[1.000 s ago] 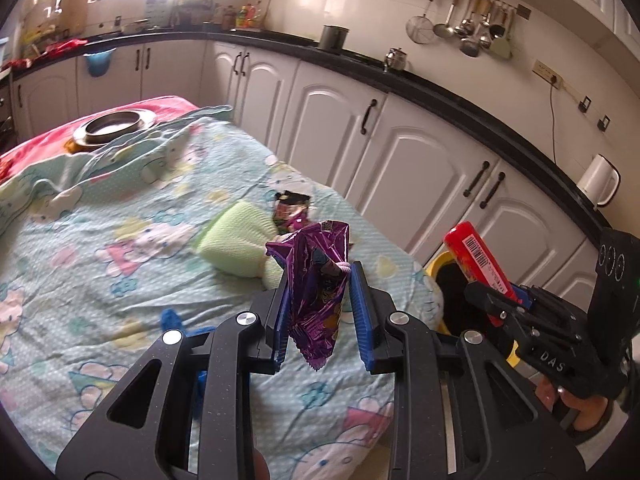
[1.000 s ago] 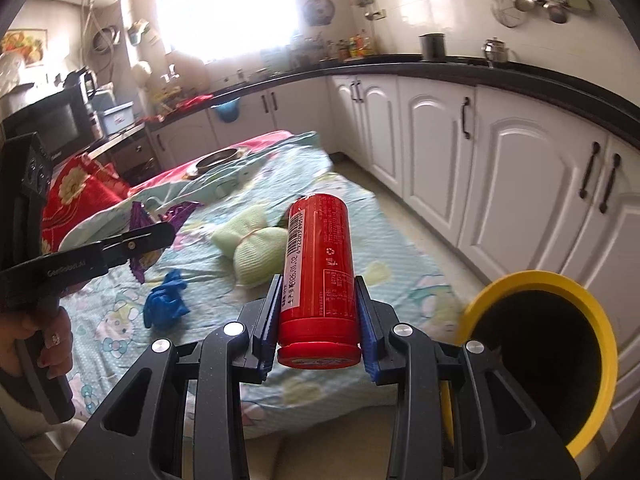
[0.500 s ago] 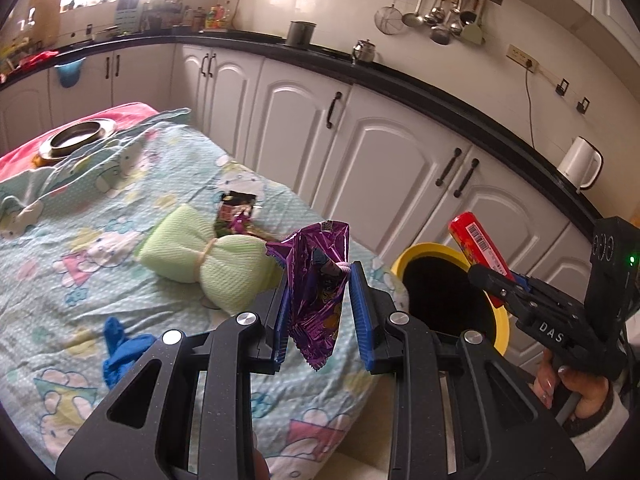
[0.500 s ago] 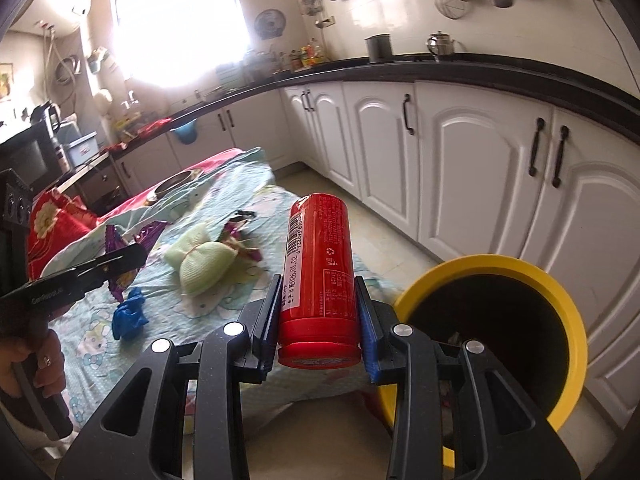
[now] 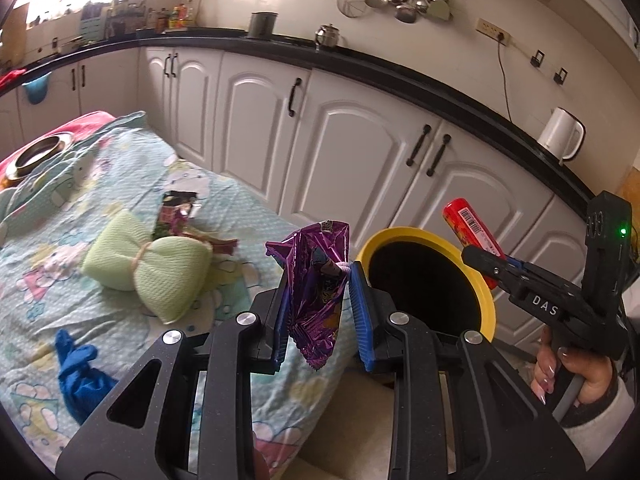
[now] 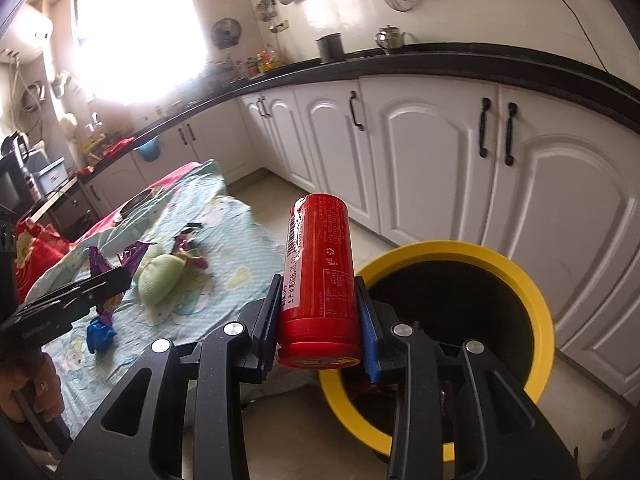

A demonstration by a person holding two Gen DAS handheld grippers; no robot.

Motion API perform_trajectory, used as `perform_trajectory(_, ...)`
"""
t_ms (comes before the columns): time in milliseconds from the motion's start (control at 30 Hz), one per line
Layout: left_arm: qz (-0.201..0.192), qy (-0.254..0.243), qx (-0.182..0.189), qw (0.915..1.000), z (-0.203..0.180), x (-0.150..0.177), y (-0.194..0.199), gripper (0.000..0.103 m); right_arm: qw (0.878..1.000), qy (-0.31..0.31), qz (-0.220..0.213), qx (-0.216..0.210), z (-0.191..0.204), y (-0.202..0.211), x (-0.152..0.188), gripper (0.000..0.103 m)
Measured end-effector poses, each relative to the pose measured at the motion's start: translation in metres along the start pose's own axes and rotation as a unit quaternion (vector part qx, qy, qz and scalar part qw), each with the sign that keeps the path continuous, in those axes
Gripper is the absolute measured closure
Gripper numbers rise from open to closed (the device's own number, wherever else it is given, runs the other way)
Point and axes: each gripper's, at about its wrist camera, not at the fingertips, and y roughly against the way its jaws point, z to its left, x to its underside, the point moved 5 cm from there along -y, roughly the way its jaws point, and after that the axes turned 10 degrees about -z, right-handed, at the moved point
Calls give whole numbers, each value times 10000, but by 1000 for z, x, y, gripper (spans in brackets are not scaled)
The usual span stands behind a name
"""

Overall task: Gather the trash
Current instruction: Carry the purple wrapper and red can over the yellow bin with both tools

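My left gripper is shut on a crumpled purple foil wrapper, held over the table's edge just left of the yellow-rimmed bin. My right gripper is shut on a red can, held upright just left of the bin's rim. The can also shows in the left wrist view, above the bin's right side. The left gripper with its wrapper shows at the left of the right wrist view.
On the patterned tablecloth lie a green cloth bundle, a dark torn wrapper, a blue crumpled piece and a metal dish. White cabinets and a black counter stand behind the bin.
Both grippers have moved right, away from the table and toward the bin. The bin now looms larger in both views. Both grips are unchanged.
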Motion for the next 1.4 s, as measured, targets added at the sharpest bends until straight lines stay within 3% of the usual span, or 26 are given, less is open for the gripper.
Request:
perform_trajectory(800,303,-411,691,9963,-86,5,-62,82,9942,-755,90,764,-83,15,20,71)
perform_trajectory(1400,614,-761,860,9915,-125,21,-100,82,9870,-1085,399,1118,-118,14,47,71)
